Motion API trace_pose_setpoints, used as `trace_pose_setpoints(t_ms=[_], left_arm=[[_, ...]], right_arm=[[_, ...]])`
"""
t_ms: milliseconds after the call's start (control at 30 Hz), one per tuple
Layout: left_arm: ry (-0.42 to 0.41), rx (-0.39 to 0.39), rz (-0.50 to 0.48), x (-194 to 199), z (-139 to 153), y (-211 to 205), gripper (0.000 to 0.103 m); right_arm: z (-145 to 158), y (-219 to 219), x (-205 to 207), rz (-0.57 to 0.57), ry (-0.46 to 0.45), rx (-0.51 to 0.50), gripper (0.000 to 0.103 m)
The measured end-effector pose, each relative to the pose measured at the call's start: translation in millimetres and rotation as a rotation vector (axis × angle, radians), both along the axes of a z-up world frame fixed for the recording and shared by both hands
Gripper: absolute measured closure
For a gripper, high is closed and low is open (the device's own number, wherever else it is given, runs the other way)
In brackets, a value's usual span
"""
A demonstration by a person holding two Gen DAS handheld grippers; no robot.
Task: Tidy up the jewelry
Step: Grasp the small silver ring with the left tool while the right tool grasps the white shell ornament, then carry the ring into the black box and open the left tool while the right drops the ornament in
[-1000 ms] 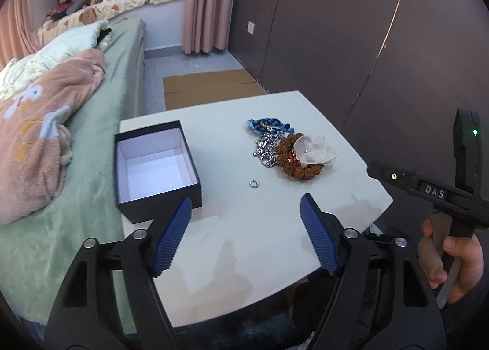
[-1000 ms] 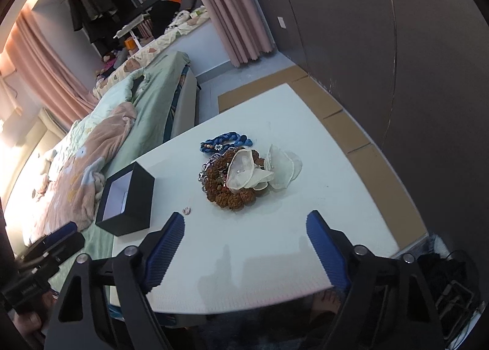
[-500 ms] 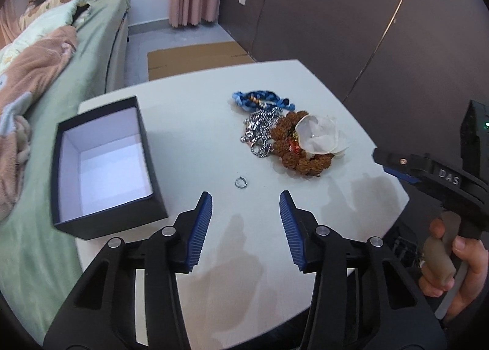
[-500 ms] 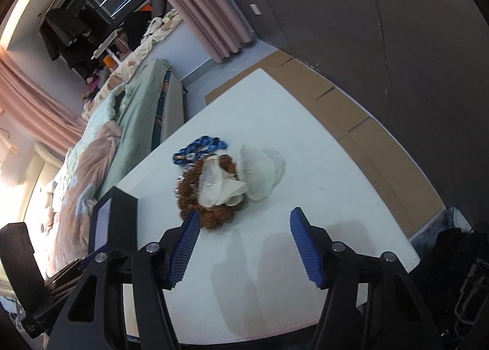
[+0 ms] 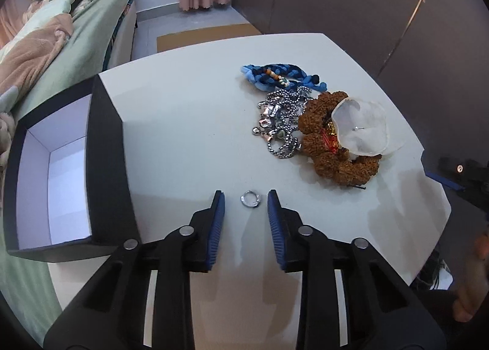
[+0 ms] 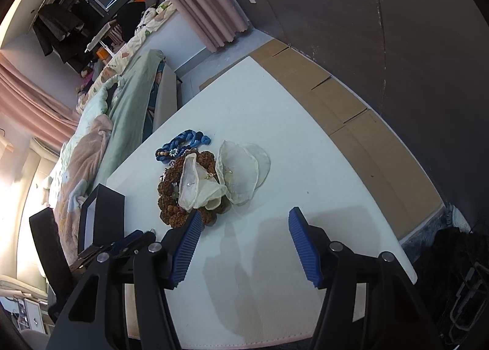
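Inventory on the white table [image 5: 189, 123]: one silver ring [image 5: 250, 199], one open black box [image 5: 105, 163], one jewelry pile [image 5: 324, 127]. Left gripper [image 5: 246, 201] jaws are closing, ring between them, untouched. Right gripper [image 6: 244, 221] stands half open, empty, near the pile.

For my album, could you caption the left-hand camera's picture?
Left gripper closing around a small silver ring on the white table, open black box alongside.

The desk [image 5: 189, 123] looks smooth and matt white. At its 9 o'clock edge, the box [image 5: 104, 166] is matt black card with a pale paper lining. The small ring [image 5: 250, 198] gleams like polished metal; the chain [image 5: 279, 123] is shiny steel beads, the bracelet [image 5: 336, 163] rough brown seeds.
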State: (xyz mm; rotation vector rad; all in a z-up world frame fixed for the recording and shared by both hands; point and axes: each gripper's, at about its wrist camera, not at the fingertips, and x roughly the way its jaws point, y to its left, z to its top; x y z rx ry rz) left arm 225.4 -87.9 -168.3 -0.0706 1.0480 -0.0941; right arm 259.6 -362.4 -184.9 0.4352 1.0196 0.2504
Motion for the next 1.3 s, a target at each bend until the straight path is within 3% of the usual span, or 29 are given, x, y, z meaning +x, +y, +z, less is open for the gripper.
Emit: trace_pose_setpoints(t_ms=[100, 133, 300, 367, 633, 700, 767, 867, 1300], left_arm=[[-0.003, 0.018, 0.006, 1, 0, -4, 0.081], [-0.001, 0.019, 0.009, 1, 0, -4, 0.089], [0.015, -0.014, 0.026, 2, 2, 1, 0.090], [0.003, -0.024, 0.036, 0, 6, 4, 0.090], [-0.057, -0.048, 0.076, -16, 38, 25, 0.090], [-0.078, -0.055, 0.092, -22, 48, 33, 0.090], [-0.096, -0.060, 0.107, -25, 59, 40, 0.090], [-0.121, -0.065, 0.126, -30, 72, 51, 0.090], [-0.181, -0.107, 0.231, -45, 98, 119, 0.090]], right_arm=[[-2, 3, 6, 0.011, 0.014, 0.007, 0.044], [-2, 3, 7, 0.015, 0.016, 0.006, 0.044], [-1, 12, 17, 0.038, 0.019, -0.001, 0.046], [-2, 18, 24, 0.054, 0.023, -0.009, 0.051], [-8, 39, 48, 0.111, 0.043, -0.024, 0.054], [-11, 44, 50, 0.130, 0.053, -0.024, 0.064], [-13, 46, 49, 0.129, 0.062, -0.038, 0.086], [-7, 44, 44, 0.128, 0.040, -0.011, 0.100], [55, 80, 25, 0.216, -0.084, 0.031, 0.100]])
